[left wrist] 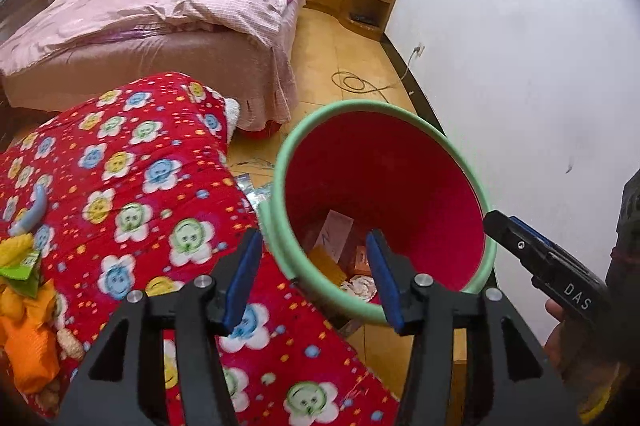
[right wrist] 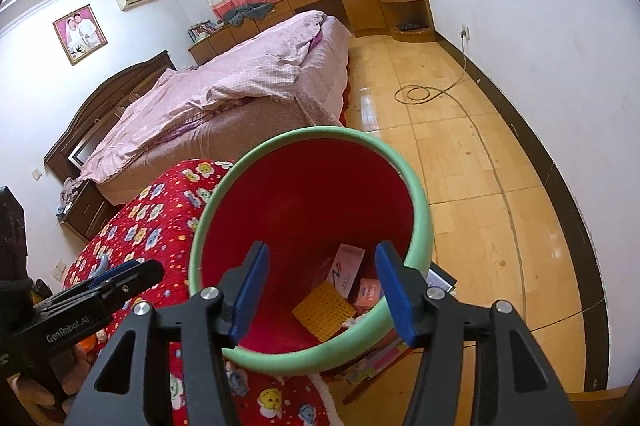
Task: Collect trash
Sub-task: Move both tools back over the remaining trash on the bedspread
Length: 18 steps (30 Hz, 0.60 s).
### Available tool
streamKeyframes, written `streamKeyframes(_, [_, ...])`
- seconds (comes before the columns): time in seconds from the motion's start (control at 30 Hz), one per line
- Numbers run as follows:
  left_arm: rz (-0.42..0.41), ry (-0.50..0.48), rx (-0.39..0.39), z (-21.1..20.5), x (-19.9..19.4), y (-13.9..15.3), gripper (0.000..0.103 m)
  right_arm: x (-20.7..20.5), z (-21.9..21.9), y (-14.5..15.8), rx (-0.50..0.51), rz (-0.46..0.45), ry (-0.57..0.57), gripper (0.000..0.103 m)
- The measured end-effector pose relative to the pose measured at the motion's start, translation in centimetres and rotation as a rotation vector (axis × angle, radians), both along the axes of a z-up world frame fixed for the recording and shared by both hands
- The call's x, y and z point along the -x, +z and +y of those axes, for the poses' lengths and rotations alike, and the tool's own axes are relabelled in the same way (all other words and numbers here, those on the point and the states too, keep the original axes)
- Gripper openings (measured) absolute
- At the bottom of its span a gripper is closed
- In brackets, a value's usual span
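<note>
Red bin (left wrist: pixel 384 186) with green rim beside flowered blanket (left wrist: pixel 132 202), seen from left wrist; left gripper (left wrist: pixel 312 278) above near rim, jaws parted, nothing between pads. Boxes and crumpled paper (left wrist: pixel 362 286) at bin bottom. Orange and yellow wrappers (left wrist: pixel 24 310) on blanket's left edge, well apart from bin.

Right wrist: right gripper (right wrist: pixel 320 290) over bin mouth, jaws apart, empty. Yellow mesh piece (right wrist: pixel 324 310) and pink box (right wrist: pixel 370 294) inside.

Likely step: drop finished. Next: reach for wrappers on blanket, pinch, carry over rim.
</note>
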<state>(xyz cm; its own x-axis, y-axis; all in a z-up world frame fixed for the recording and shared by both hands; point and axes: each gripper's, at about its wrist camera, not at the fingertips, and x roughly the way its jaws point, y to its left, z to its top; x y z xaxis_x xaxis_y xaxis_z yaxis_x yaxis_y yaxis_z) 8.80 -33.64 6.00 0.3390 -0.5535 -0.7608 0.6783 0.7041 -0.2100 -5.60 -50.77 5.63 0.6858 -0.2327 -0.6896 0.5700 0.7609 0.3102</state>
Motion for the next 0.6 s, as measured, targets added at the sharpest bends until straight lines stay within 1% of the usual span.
streamKeyframes(0.33, [-0.008, 0.088, 0.014, 5.7, -0.2, 1.1, 0.054, -0.7, 3.9, 0.8, -0.009, -0.021, 0.029, 0.068])
streamKeyframes(0.6, [-0.021, 0.169, 0.026, 10.8, -0.5, 1.5, 0.054, -1.7, 7.4, 1.1, -0.018, -0.019, 0.078, 0.071])
